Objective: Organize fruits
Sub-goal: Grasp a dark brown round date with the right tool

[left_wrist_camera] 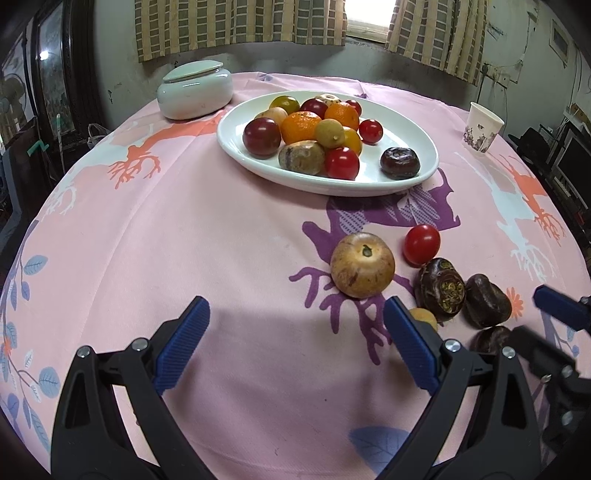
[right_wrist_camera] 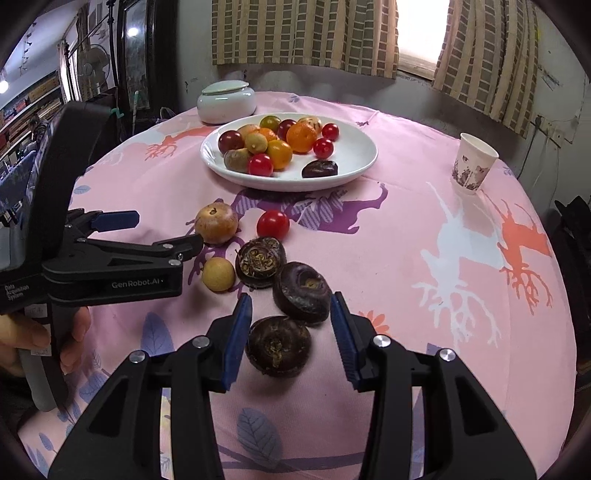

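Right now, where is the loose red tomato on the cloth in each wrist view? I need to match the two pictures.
Left wrist view: the red tomato lies right of centre, just right of the tan round fruit.
Right wrist view: the red tomato lies left of centre, again right of the tan round fruit.
Shared landmark: the white plate, beyond the tomato in both.

Prob. a home: checked curtains (right_wrist_camera: 306, 33) at window, tablecloth (right_wrist_camera: 406, 236), fan (right_wrist_camera: 94, 61).

Three dark water chestnuts (right_wrist_camera: 277, 345) loose, one plate (right_wrist_camera: 354, 162), one cup (right_wrist_camera: 471, 166), one jar (right_wrist_camera: 226, 101)
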A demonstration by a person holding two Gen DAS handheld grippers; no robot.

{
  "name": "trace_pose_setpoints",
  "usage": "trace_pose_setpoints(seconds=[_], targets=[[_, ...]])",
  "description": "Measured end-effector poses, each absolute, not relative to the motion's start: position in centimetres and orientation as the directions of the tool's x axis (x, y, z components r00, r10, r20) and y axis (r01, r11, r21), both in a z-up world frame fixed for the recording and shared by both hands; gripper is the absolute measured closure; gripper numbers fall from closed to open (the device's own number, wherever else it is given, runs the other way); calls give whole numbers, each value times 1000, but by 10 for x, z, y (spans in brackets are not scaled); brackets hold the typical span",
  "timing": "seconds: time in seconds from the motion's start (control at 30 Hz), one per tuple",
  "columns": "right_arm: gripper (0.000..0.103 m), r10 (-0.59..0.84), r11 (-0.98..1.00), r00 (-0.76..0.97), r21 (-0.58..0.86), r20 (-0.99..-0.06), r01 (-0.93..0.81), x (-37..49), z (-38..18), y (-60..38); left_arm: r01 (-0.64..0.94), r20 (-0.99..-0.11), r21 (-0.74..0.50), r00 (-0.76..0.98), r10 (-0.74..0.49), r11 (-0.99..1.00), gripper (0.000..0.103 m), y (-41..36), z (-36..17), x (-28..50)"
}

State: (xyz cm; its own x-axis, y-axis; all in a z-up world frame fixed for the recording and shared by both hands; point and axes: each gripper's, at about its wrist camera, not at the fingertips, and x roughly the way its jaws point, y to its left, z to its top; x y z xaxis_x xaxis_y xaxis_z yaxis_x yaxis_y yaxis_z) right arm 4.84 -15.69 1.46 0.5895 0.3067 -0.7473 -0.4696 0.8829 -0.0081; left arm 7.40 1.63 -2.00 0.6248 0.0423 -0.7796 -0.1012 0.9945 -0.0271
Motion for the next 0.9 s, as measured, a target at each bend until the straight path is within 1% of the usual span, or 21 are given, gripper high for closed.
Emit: trace_pose_setpoints(seconds=[0.17, 0.27, 0.33, 0.4, 0.47, 0.57, 0.67, 0.73, 0.77, 0.8, 0.83, 0.9], targets=[[59, 298, 894, 593, 0, -748, -448, 52, 15, -164, -101, -782, -4, 621, 60, 995, 7, 14, -22, 75], [59, 314, 891, 564, 32, -764, -453, 55, 13, -168, -105, -784, -9, 618, 58, 994, 7, 16, -23, 75], [54, 314, 888, 532, 46, -786, -457, 57, 8, -168, -104, -787, -13, 615, 54, 995, 7, 16, -23, 75], [46, 303, 880, 519, 25, -800, -474, 55, 2, -163, -101, -787, -11, 614, 54, 995, 7, 15, -23, 75], [44, 291, 865, 504, -2, -813, -502, 52, -3, -154, -98, -789, -8, 612, 54, 995, 7, 15, -24, 76], [44, 284, 858, 491, -10, -824, -513, 51, -11, -147, -95, -792, -2, 608, 56, 996, 7, 14, -25, 76], [44, 259, 860, 484, -29, -836, -510, 54, -24, -140, -93, -793, 1, 606, 58, 996, 7, 13, -26, 76], [44, 253, 859, 503, -48, -826, -510, 53, -24, -137, -90, -795, 6, 604, 59, 996, 7, 12, -27, 77], [48, 244, 860, 511, -59, -824, -507, 53, -23, -136, -89, -795, 8, 603, 61, 996, 7, 12, -27, 77], [57, 237, 862, 514, -66, -824, -503, 53, -22, -136, -89, -795, 11, 603, 62, 996, 7, 12, -27, 77], [58, 241, 862, 513, -61, -824, -502, 53, -20, -137, -89, -794, 13, 604, 65, 996, 7, 12, -27, 77], [58, 246, 874, 534, -54, -809, -483, 53, -12, -143, -92, -791, 15, 608, 68, 996, 7, 12, -27, 77]])
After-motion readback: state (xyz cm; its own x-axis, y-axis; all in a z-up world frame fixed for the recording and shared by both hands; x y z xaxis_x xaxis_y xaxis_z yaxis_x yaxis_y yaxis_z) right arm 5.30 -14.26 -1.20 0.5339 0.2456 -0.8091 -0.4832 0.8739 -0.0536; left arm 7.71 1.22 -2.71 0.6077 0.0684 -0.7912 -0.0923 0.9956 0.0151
